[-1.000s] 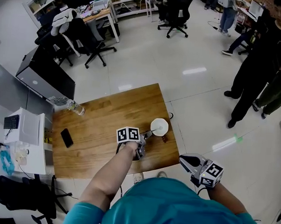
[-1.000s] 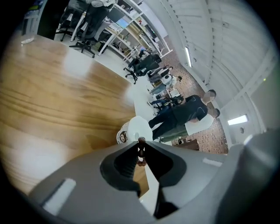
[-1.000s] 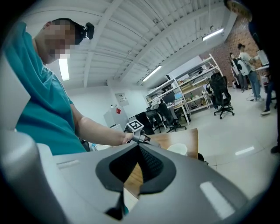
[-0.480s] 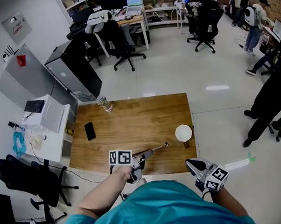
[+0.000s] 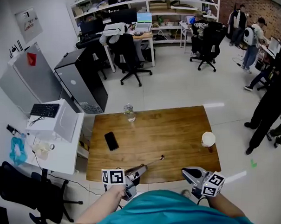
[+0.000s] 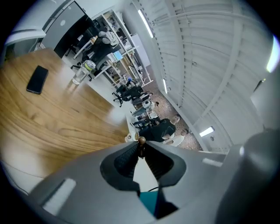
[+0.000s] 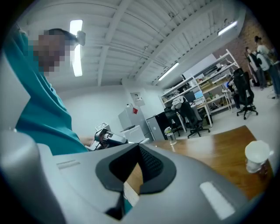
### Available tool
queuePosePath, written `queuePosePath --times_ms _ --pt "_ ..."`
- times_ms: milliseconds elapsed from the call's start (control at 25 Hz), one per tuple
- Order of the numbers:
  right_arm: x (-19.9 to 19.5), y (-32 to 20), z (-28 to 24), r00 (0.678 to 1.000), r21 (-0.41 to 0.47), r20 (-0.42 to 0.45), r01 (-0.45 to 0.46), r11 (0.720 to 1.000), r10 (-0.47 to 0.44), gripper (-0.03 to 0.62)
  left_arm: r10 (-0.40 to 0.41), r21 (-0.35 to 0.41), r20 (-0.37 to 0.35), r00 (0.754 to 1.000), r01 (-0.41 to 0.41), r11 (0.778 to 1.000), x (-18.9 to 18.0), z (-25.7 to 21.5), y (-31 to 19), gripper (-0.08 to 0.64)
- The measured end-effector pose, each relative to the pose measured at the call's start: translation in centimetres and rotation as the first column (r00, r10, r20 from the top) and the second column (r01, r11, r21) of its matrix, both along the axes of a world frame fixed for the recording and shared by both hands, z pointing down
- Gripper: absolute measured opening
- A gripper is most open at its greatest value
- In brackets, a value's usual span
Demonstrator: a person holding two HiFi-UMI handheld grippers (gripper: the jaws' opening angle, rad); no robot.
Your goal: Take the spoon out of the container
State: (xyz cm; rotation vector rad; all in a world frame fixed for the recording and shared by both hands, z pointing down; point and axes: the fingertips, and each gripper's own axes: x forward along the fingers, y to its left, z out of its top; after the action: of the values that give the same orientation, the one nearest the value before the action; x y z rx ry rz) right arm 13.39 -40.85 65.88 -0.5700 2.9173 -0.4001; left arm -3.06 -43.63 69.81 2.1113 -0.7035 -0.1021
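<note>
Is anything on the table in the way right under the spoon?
Nothing visible. The left gripper holds the spoon over bare wood of the table. The phone, bottle and cup all sit well away from it.

Bright overhead strip lights (image 7: 76,48); floor (image 5: 178,87) glare; fisheye-warped edges.

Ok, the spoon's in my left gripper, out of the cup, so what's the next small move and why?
Probably lower the left gripper to rest the spoon on the bare table. It is shut on the spoon's handle, and the spoon is clear of the white cup at the table's right edge, so only setting down seems left.
</note>
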Motion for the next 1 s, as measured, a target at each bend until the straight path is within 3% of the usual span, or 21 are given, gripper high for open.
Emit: queuePosePath --times_ms 160,320,480,760,1000 --pt "-8.3 3.6 -1.2 0.999 -0.006 -0.007 -0.037 0.999 0.037 0.002 0.055 0.017 0.005 0.998 -0.056 0.998 -7.6 -2.0 4.1 0.046" --pt "-11.8 7.2 -4.0 0.998 0.018 -0.026 -0.049 0.999 0.049 0.002 0.062 0.024 -0.012 0.998 -0.061 0.998 -10.9 -3.5 7.5 0.046" --pt "-12.0 11.6 -5.4 0.998 0.060 -0.020 -0.050 0.997 0.052 0.002 0.051 0.023 -0.034 0.998 -0.050 0.998 -11.9 -5.0 12.1 0.046" --pt "-9.9 23.4 -6.9 1.000 0.105 0.001 -0.012 0.994 0.011 0.002 0.015 -0.011 -0.043 0.999 -0.015 1.000 -10.4 -6.4 24.6 0.046" --pt "-10.0 30.3 -6.8 1.000 0.066 0.008 -0.007 0.998 0.007 0.002 0.018 0.058 -0.018 1.000 -0.017 0.998 -10.8 -8.8 31.8 0.046"
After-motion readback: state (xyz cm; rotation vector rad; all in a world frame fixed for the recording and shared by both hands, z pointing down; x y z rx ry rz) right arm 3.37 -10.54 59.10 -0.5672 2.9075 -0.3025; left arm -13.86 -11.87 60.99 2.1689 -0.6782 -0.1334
